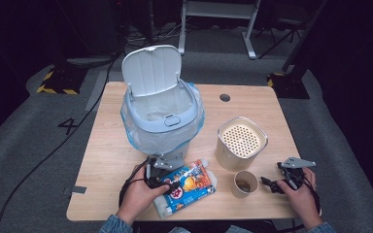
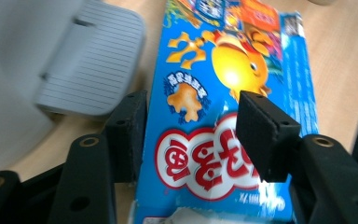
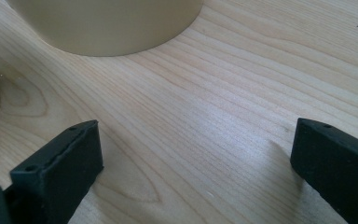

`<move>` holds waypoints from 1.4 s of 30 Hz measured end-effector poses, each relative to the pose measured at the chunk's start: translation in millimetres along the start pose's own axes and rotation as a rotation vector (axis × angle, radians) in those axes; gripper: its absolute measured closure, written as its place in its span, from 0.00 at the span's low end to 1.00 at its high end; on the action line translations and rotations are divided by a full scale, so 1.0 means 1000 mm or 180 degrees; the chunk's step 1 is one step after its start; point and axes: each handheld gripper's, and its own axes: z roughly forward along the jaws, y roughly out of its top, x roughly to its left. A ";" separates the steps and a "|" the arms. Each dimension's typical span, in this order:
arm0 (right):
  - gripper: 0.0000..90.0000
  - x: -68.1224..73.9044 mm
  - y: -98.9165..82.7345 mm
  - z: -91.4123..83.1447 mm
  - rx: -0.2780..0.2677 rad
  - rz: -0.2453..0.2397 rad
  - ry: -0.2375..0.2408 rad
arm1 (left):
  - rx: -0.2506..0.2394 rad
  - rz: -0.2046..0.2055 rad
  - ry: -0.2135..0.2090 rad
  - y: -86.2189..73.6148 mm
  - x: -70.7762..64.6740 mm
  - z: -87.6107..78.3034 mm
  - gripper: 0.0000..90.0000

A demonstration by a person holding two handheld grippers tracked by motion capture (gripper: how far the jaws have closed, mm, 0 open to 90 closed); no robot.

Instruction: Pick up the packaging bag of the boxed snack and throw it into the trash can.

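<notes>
The left gripper [image 2: 191, 126] points down with its jaws part-open and straddling what lies beneath, while the right gripper [image 3: 191, 163] rests low with its jaws spread wide and nothing between them.

A light wooden table [image 1: 252, 104] stands on grey carpet [image 1: 34, 126] in a dim room, with the white legs of a desk [image 1: 216, 22] behind it, black cables [image 1: 77, 121] trailing across the floor, yellow-and-black hazard tape [image 1: 53, 87] and a painted number four [image 1: 69, 125].

floor [image 1: 39, 141]: number "4" | snack box [image 2: 228, 107]: red lettering, upside down, unreadable
</notes>
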 end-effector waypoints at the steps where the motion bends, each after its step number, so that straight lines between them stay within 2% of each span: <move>1: 0.02 0.000 0.000 0.000 0.0000 0.0000 0.0000 | 0.0002 -0.0022 -0.0034 0.000 -0.002 0.000 0.50; 6: 0.02 0.000 0.000 0.000 0.0000 0.0000 0.0000 | 0.0072 -0.0018 -0.0201 0.003 -0.009 0.004 0.52; 15: 0.02 0.000 0.000 0.000 0.0001 0.0001 0.0000 | 0.0132 -0.0043 -0.0249 0.019 -0.007 0.021 0.50; 19: 0.02 0.000 0.000 0.000 0.0000 0.0000 0.0000 | 0.0218 -0.0161 -0.0258 0.027 -0.006 0.029 0.51; 22: 0.02 0.000 0.000 0.000 0.0001 0.0000 0.0000 | 0.0276 -0.0171 -0.0264 0.030 -0.004 0.034 0.53; 24: 0.02 0.000 0.000 0.000 0.0000 -0.0001 0.0000 | 0.0303 -0.0158 -0.0239 0.032 -0.003 0.034 0.61; 26: 0.02 0.000 0.000 0.000 0.0000 0.0000 0.0000 | 0.0306 -0.0149 -0.0250 0.033 -0.002 0.031 0.77; 28: 0.02 0.000 0.000 0.000 0.0000 0.0000 0.0000 | 0.0281 -0.0113 -0.0248 0.035 -0.003 0.028 0.87; 31: 0.02 0.000 0.000 0.000 0.0001 0.0000 0.0000 | 0.0196 -0.0078 -0.0266 0.037 -0.005 0.022 0.94; 36: 0.02 0.000 0.000 0.000 0.0001 -0.0001 0.0000 | -0.0048 0.0020 -0.0374 0.039 -0.010 0.007 0.98; 42: 0.02 0.000 0.000 0.000 0.0000 0.0000 0.0000 | -0.0377 0.0148 -0.0385 0.041 -0.016 -0.017 0.98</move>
